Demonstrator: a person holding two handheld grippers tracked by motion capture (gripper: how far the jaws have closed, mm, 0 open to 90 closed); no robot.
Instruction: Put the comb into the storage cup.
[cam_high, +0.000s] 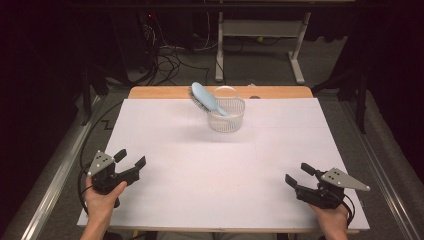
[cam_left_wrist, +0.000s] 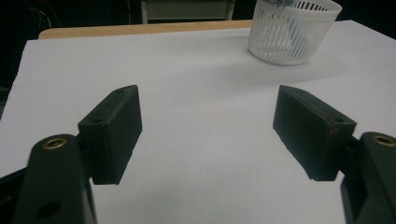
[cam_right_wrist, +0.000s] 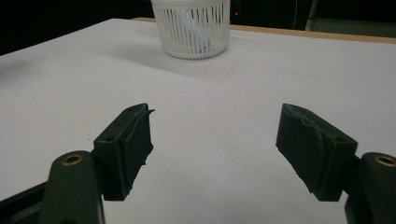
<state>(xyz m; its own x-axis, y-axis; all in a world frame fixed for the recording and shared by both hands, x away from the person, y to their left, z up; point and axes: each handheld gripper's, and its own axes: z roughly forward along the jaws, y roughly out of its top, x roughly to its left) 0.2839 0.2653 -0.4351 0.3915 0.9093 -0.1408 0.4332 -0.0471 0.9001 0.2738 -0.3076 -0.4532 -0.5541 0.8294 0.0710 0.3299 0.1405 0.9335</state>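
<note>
Hairbrush (cam_high: 206, 99) is leaning handle-down in the white basket (cam_high: 227, 121) at the surface's far edge, head tilting left, so you're sitting with both left gripper (cam_high: 130, 158) and right gripper (cam_high: 299, 174) released, roughly equally far.

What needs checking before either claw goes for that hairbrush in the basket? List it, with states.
1. Left claw open, nothing between its jaws: ok.
2. Right claw open, nothing between its jaws: ok.
3. Basket upright on the table: ok.
4. Hairbrush reachable, its head sticking out over the rim: ok.
5. Bare table between claws and basket: ok.
6. Whether the handle is caught inside the basket: cannot tell.
</note>
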